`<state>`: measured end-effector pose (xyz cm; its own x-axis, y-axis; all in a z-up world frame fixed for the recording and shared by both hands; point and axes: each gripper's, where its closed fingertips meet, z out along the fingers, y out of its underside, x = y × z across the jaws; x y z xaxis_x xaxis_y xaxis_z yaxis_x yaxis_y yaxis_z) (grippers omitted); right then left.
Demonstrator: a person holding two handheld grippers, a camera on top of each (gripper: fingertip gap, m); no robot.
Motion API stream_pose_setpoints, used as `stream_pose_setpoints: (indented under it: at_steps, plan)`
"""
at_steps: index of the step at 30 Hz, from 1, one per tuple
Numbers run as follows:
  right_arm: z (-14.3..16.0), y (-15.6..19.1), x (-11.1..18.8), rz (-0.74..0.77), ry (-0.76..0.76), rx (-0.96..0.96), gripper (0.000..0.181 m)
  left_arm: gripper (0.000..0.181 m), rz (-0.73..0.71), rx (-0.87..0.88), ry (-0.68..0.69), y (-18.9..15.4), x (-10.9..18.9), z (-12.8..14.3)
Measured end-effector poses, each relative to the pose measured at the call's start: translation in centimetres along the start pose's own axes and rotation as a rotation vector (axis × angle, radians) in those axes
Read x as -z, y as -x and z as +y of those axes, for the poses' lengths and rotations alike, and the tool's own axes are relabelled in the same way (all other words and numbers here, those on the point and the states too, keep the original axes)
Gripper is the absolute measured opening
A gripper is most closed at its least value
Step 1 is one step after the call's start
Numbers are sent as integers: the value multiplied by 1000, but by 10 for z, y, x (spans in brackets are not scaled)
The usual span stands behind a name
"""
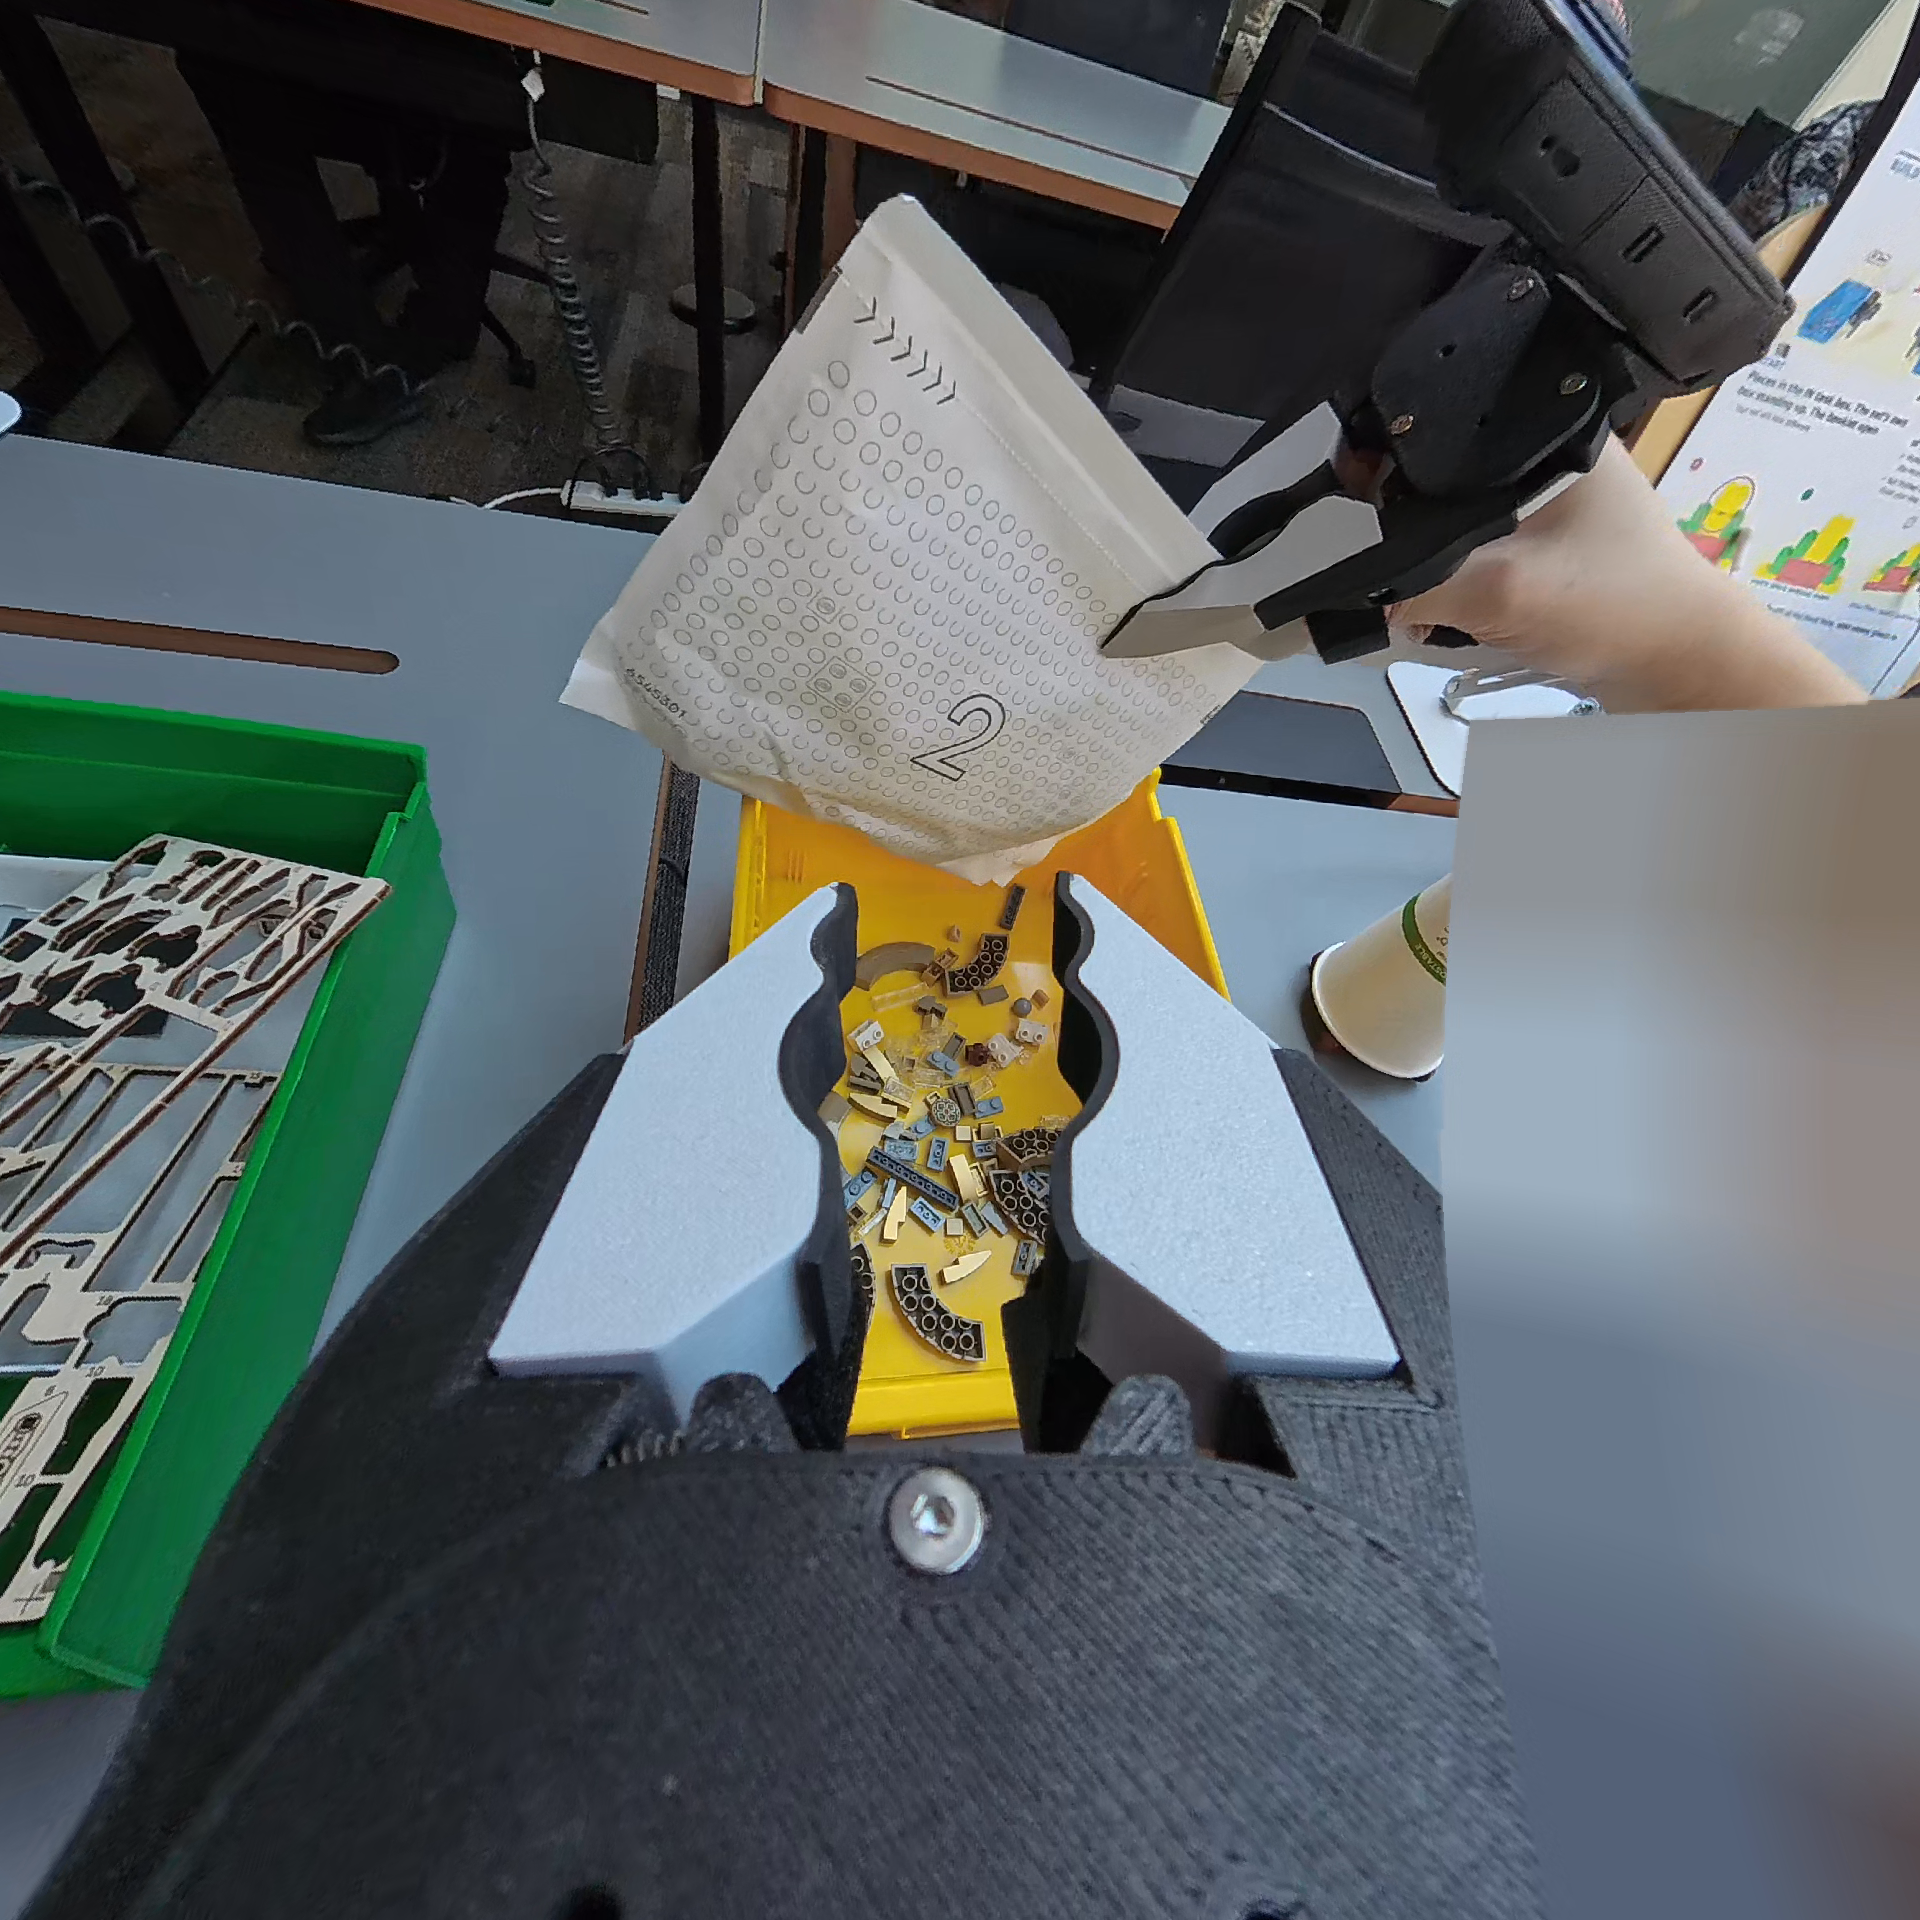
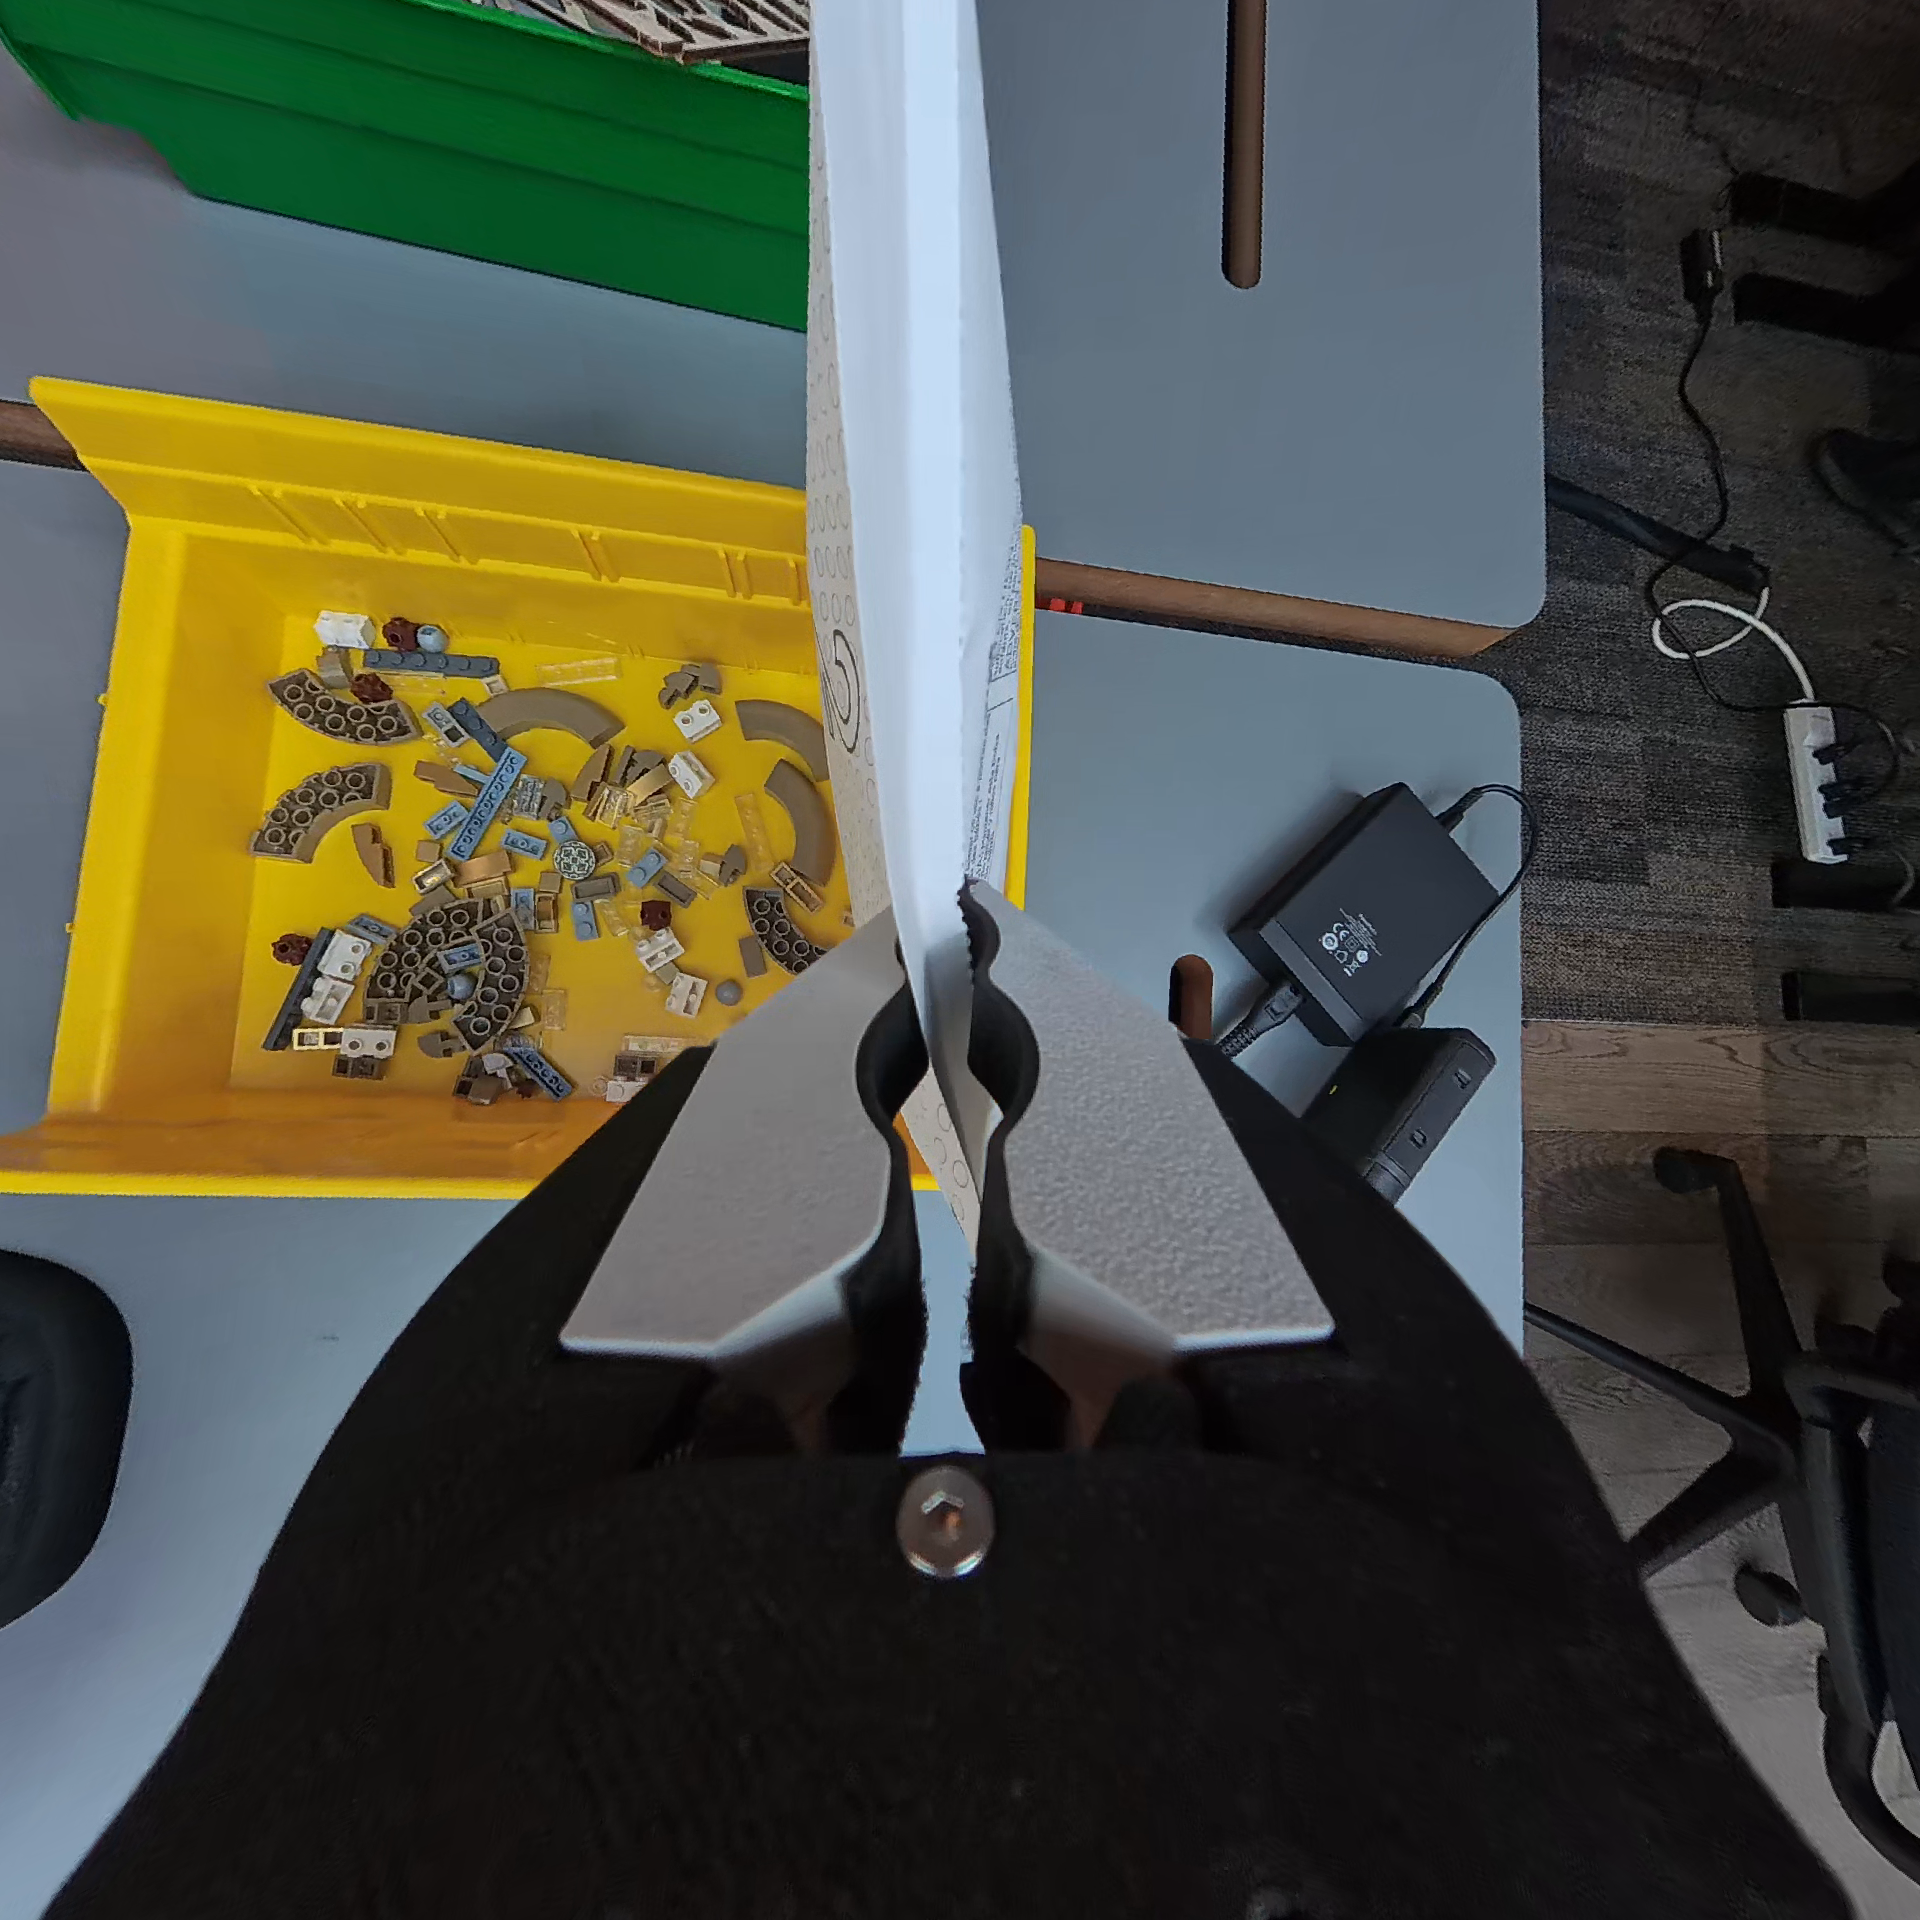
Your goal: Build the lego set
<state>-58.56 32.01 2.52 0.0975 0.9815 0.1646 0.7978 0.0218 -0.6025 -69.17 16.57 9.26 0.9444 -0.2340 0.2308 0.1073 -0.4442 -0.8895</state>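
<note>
A yellow tray [image 1: 1143, 894] [image 2: 156, 831] on the grey table holds several loose lego pieces [image 1: 935, 1132] [image 2: 499, 862], brown, tan, grey-blue and white. My right gripper [image 2: 935, 925] is shut on the edge of a white paper lego bag [image 1: 894, 582] [image 2: 904, 416] and holds it tilted above the tray's far end; it also shows in the left wrist view [image 1: 1153, 623]. My left gripper [image 1: 951, 904] is open and empty, hovering over the tray with the pieces seen between its fingers.
A green bin [image 1: 260, 1143] [image 2: 468, 156] with a wooden cut-out sheet [image 1: 125, 1039] stands left of the tray. A paper cup [image 1: 1382, 997] lies to the right. A black power adapter [image 2: 1361, 914] sits on the table. Instruction sheet [image 1: 1829, 499] at far right. Left tips to right tips: about 20 centimeters. The left gripper is farther from the black power adapter [image 2: 1361, 914], some 45 centimeters, than the right, some 25 centimeters.
</note>
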Motion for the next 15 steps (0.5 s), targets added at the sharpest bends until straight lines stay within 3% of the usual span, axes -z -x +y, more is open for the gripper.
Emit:
stream_pose_setpoints:
  at_steps: [15]
  plan:
    - [22, -9, -16, -3, -19, -60, 0, 36, 0, -6, 7, -2, -2, 0]
